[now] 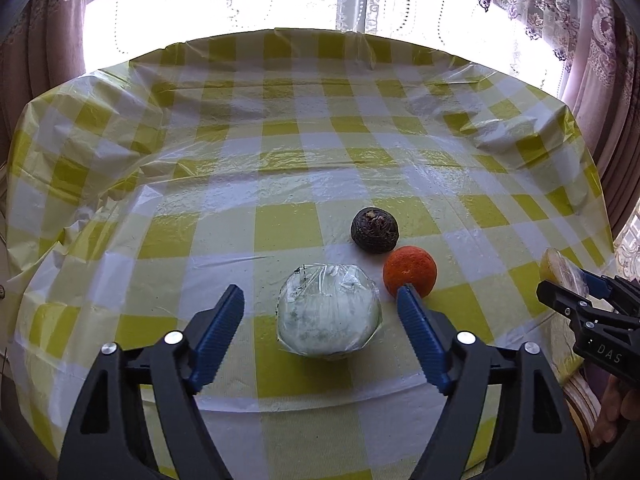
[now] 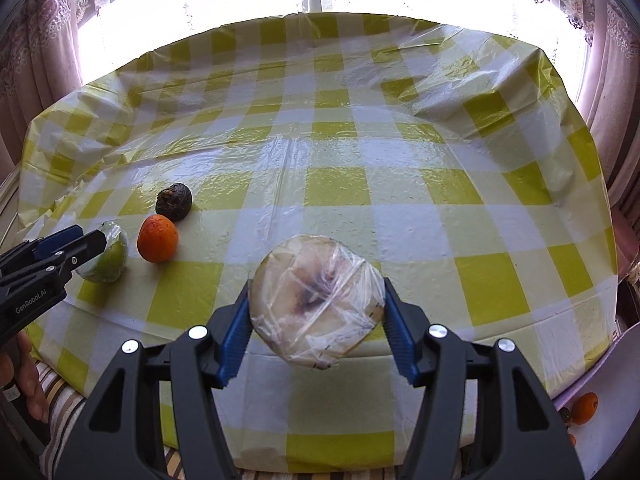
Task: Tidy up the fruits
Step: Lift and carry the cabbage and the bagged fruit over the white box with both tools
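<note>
the left gripper is seen with its jaws spread wide around a green fruit half wrapped in cling film, which rests on the checked tablecloth near the table's near edge; the pads do not touch it. an orange lies just beside it toward the right edge, with the right pad's tip in front of it, and a dark round fruit sits just behind the orange, toward the far edge. the right gripper is closed on a pale wrapped fruit half, held above the near edge of the table

risks, as judged: the film is slick and loose, so the held half may be squeezed out of the pads or rotated if the grip is relaxed over the edge rather than over the cloth. if the left gripper is pulled away sideways, the orange may be nudged and sent rolling, and the dark fruit with it. the wrinkled plastic cloth may also be dragged by a low finger

only in the right wrist view are the grip on the pale half, another orange fruit off the table's near right corner, and the green rind of the set-down half shown. only in the left wrist view is the clear gap between the left pads and the wrapped half confirmed
</note>
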`<state>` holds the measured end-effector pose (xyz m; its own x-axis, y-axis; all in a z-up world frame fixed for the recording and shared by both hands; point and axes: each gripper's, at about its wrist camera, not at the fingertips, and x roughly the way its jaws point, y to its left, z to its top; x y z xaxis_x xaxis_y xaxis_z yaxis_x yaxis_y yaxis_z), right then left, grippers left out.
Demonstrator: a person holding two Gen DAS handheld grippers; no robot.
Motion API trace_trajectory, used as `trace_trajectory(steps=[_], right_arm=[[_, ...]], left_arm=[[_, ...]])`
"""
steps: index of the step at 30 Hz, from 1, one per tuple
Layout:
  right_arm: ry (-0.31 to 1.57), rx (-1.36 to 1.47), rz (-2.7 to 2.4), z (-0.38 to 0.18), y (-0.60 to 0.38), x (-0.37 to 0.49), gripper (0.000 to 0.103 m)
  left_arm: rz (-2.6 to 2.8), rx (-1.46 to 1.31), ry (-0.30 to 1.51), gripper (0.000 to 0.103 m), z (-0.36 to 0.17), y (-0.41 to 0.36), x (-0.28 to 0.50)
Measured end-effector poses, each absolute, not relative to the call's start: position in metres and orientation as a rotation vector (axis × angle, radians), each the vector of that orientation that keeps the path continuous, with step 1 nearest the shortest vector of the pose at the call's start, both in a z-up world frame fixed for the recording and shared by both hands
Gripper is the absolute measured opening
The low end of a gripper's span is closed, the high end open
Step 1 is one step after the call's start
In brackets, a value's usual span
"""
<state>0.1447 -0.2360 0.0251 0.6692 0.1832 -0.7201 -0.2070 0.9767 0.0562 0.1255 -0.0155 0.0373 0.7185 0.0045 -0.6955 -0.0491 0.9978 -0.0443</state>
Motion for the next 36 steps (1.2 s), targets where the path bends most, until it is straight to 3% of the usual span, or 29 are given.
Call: trace_trajectory(steps=[11,16,36], right_arm=[[0.803,-0.024,0.192,0.031,-0.269,0.122,0.060],[0.801,-0.013,0.147,0.032,-0.297,0.110,0.060],[0.792,0.041,-0.068,0.033,-0.412,0.066,0.060]], left_arm=[[0.007,-0.038,0.874,0.079,0.023,-0.015,0.144],[-0.057,-0.082,0.922,0.057,0.013,-0.014,0.152],[-0.099,0.031,0.829,0.055,0.046,-0.069,0.113]])
